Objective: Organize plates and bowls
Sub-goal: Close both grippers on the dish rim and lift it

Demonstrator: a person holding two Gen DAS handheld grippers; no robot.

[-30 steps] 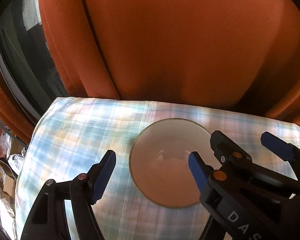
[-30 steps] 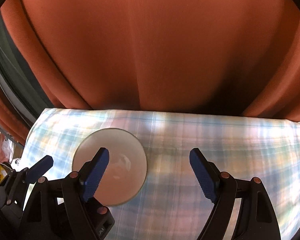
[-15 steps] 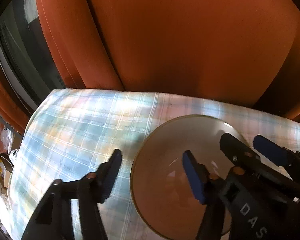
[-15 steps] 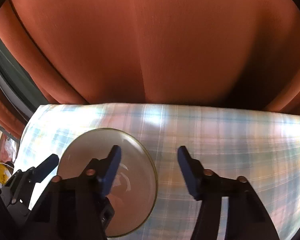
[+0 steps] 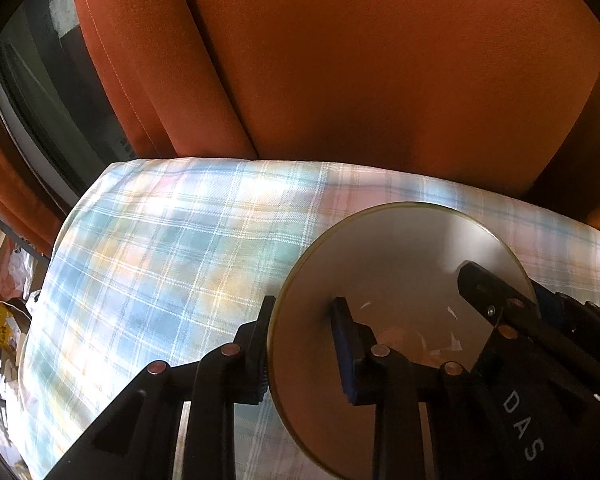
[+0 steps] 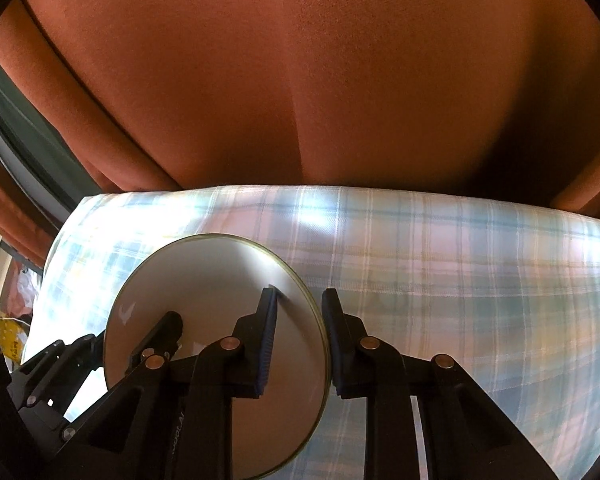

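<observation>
Gripping bowl (image 5: pixel 404 280) rim, opening facing up

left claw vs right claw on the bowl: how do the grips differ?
Left claw clamps the bowl on its left rim; right claw clamps the opposite, right rim. On the left claw the inner pad is its right finger; on the right claw it is its left finger. Shared: each straddles the rim, one pad inside and one outside, jaws having just closed onto it, over the plaid cloth.
</observation>
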